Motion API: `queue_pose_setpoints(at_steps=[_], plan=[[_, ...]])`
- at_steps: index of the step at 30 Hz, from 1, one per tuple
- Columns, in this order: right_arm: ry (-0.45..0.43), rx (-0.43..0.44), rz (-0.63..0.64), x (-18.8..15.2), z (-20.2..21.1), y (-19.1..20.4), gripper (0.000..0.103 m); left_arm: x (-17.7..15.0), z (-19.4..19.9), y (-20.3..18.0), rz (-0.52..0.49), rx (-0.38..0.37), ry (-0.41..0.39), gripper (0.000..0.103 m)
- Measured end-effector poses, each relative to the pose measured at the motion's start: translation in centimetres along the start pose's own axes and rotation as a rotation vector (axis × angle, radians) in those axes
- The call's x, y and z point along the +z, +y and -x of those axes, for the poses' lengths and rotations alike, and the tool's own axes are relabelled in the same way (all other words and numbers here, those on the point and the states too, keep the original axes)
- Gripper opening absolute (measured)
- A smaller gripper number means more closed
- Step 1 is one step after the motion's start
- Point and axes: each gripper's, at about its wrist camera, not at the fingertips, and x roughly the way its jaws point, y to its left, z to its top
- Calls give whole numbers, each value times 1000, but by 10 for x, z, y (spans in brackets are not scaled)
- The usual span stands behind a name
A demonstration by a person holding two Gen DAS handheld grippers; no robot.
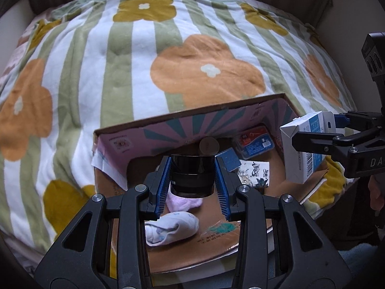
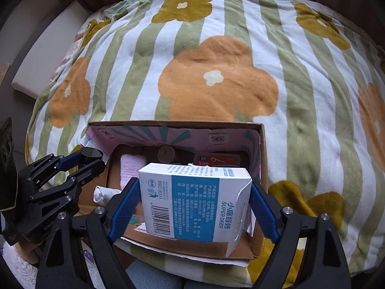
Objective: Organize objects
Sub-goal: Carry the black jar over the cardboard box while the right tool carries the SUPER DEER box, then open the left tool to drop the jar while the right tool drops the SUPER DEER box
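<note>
Over the open brown cardboard box (image 1: 240, 248) on the flower-print striped blanket (image 1: 134, 55), both grippers hang loaded. The left gripper (image 1: 192, 166) pinches a black cylindrical jar (image 1: 192, 168); the right gripper (image 2: 195, 207) clamps a white-and-blue paper carton (image 2: 192, 202) at the box's 3 o'clock side. Already inside lie a white sock (image 1: 172, 226), a pink cloth (image 1: 182, 201), a red-and-blue packet (image 1: 255, 143) at 1 o'clock and a blue block (image 1: 228, 160). I judge sorting is well along, with 2 items left to drop.

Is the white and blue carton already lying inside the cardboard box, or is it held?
Held. The right gripper clamps the white and blue carton between its blue pads, above the cardboard box.
</note>
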Motion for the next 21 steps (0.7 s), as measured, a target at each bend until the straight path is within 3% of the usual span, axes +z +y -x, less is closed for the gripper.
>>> queue_pose_setpoints(at_steps=[18,19,21], plan=[[66,-16,-6,-5,-32,4,85,-4,-11,10,40,-14,31,32],[68,-18,-10,-5,-34,3,85,-4,-11,9,28,-7,34,34],[67,-23,-26,-4,-36,1,85,-5,-11,5,-4,12,48,51]])
